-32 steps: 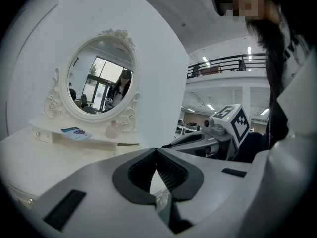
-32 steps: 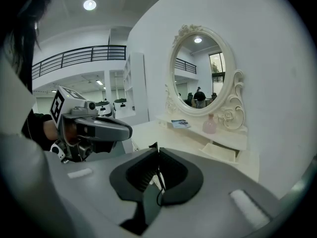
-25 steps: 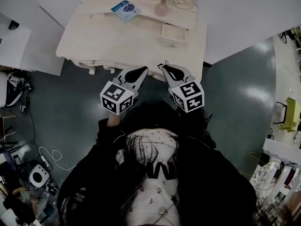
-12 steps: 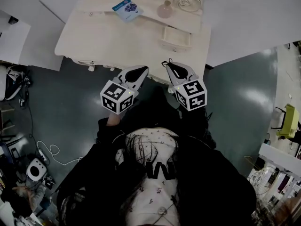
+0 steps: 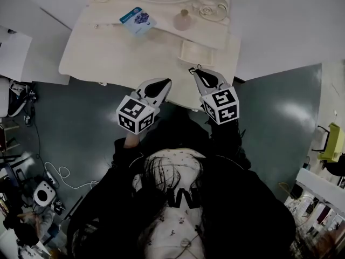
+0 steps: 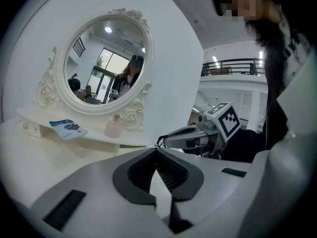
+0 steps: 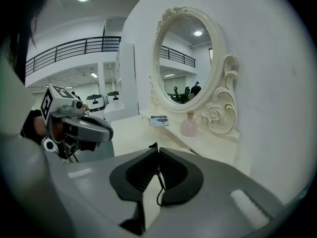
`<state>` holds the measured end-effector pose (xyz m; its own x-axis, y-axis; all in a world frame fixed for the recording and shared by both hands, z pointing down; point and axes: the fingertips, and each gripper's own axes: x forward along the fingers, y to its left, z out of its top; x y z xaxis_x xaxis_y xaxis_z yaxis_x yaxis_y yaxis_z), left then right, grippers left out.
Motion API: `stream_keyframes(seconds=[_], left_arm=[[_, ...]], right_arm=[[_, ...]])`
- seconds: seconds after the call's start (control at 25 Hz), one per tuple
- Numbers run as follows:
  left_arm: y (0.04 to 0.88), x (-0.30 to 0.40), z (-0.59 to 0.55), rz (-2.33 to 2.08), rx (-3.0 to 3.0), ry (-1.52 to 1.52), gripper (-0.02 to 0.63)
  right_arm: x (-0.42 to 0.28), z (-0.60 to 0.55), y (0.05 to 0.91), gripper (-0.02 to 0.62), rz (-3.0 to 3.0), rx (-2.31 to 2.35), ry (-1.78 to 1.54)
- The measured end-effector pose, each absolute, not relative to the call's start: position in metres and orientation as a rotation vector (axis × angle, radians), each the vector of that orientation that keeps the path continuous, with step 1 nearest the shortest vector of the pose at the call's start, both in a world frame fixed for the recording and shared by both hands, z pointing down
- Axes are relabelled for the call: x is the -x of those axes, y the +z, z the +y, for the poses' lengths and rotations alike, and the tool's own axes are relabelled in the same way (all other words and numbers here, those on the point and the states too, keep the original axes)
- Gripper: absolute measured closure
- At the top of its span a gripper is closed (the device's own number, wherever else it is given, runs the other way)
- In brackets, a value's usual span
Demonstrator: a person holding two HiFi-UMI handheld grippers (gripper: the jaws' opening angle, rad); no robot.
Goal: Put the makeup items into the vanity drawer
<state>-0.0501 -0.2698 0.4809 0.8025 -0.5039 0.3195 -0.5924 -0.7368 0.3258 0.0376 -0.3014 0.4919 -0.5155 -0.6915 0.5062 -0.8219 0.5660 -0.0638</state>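
The cream vanity stands ahead of me, and a small drawer juts from its raised shelf. On that shelf lie a blue packet and a pink bottle. The left gripper view shows the blue packet and the pink bottle under the oval mirror. The right gripper view shows the packet and the bottle too. My left gripper hovers at the vanity's front edge, shut and empty. My right gripper is just below the drawer, also shut and empty.
White wall panels flank the vanity. Cables and small devices litter the dark floor at the left. A yellow-green chair stands at the far right. The person's head and dark sleeves fill the lower middle.
Both grippers have edged forward toward the vanity, the right one closer to the drawer. The jaws have stayed shut.
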Motion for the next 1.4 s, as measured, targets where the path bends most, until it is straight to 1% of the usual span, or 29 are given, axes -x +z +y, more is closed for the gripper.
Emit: stream_keyframes(seconds=[0.64,0.88,1.2,1.4], left_arm=[[0.497,0.042,-0.299,-0.884,-2.489,0.405,0.606],[0.504,0.04,-0.303,-0.89,-2.469,0.428,0.606],[0.508,0.041,-0.303,-0.907,-2.452,0.439,0.606],[0.507,0.048,-0.304,-0.929,-2.442,0.441,0.606]], right_arm=[[-0.063,-0.386,0.548,0.574,-2.306,-1.052,0.403],[-0.059,-0.401,0.575,0.574,-2.266,-0.944,0.36],[-0.055,-0.405,0.62,0.574,-2.186,-0.787,0.388],[-0.053,-0.401,0.631,0.574,-2.139,-0.704,0.384]])
